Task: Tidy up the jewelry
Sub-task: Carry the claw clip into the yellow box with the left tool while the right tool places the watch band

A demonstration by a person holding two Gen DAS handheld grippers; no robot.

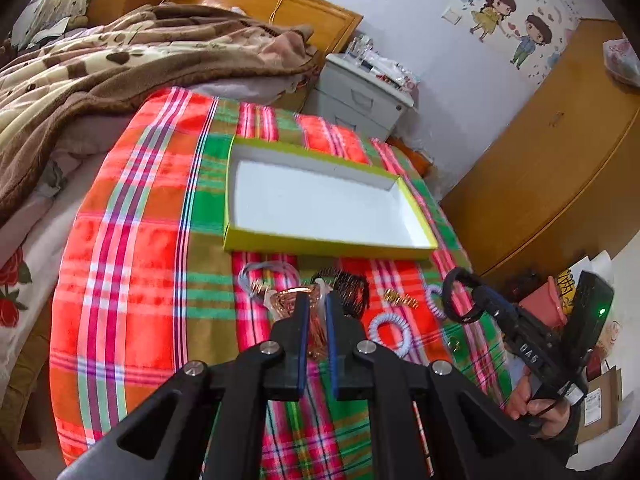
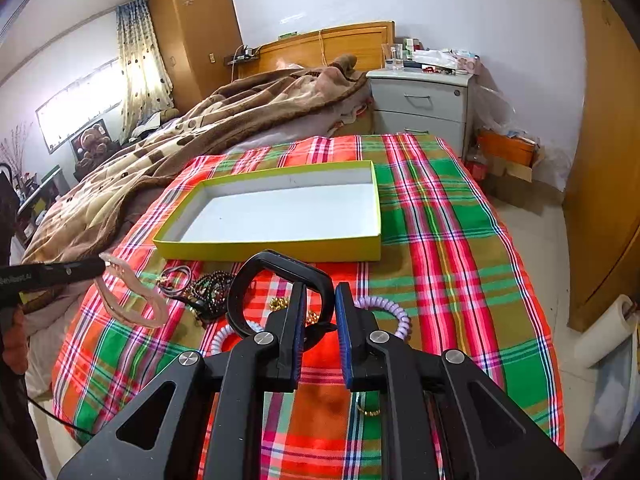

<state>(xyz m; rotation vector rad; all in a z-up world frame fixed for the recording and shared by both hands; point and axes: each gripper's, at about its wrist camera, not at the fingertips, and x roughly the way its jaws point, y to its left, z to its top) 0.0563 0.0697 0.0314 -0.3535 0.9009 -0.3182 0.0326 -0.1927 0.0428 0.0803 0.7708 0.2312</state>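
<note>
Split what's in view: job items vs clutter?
Job: box; pink band in left gripper; black band in right gripper; beads; coil ties.
Clutter: blanket; nightstand; wardrobe.

Pink bangle (image 2: 132,300) lifted off cloth; black bracelet (image 2: 280,280) likewise; shallow yellow-green box (image 2: 272,248) seemingly empty.

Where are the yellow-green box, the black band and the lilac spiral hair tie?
yellow-green box (image 2: 276,249): right wrist view, near outer wall.
black band (image 2: 280,261): right wrist view, top of its loop.
lilac spiral hair tie (image 2: 402,320): right wrist view, right curve of the coil.
</note>
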